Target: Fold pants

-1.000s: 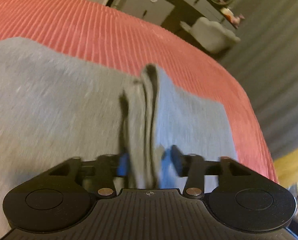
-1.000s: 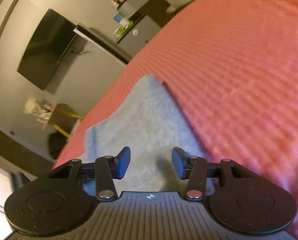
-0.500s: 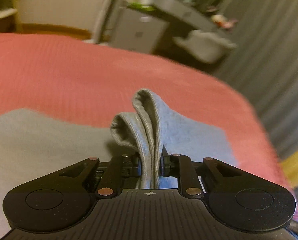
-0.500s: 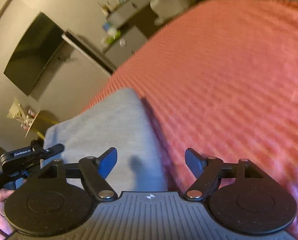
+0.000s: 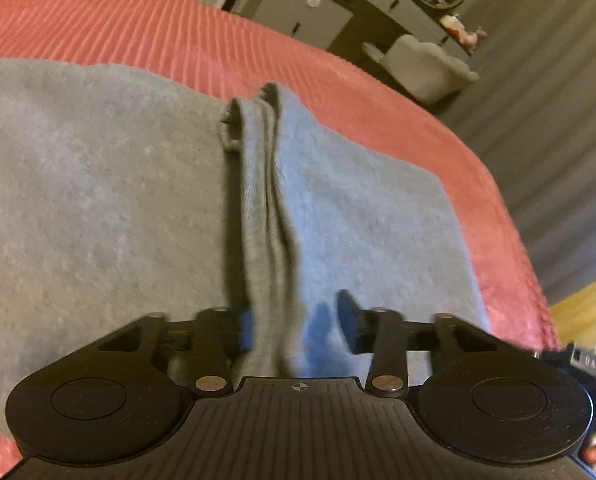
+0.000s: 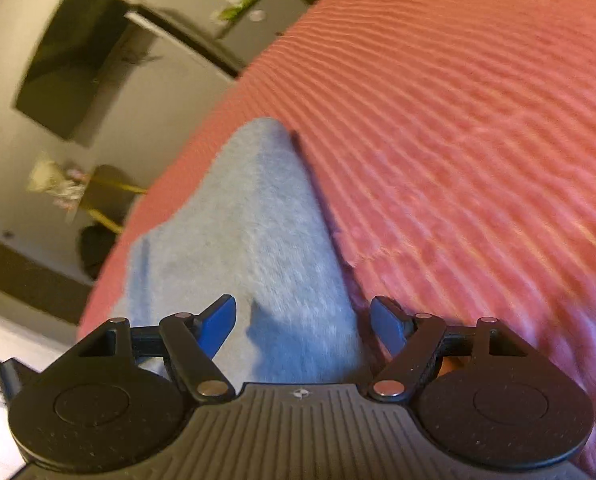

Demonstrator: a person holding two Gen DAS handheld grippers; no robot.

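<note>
Grey pants (image 5: 97,200) lie spread on a red ribbed bedspread (image 5: 177,20). A pinched ridge of their fabric (image 5: 261,200) runs up the middle, from between the jaws of my left gripper (image 5: 295,324). Those jaws are opening: the ridge leans on the left pad, and the right pad stands clear of it. In the right wrist view my right gripper (image 6: 304,316) is open, low over a narrow end of the pants (image 6: 257,220). The cloth's edge on the bedspread (image 6: 458,120) runs just inside its right finger, and nothing is gripped.
A dark dresser with clutter (image 5: 338,8) and a pale padded chair (image 5: 426,68) stand beyond the bed's far edge, beside grey curtains (image 5: 558,120). A flat screen (image 6: 69,60) hangs on the wall past the bed's left side.
Half a second ago the left gripper was clamped on a raised fold; now its jaws have parted and the fold has sunk onto the pants. The right gripper's jaws widened a second ago and stay wide.
</note>
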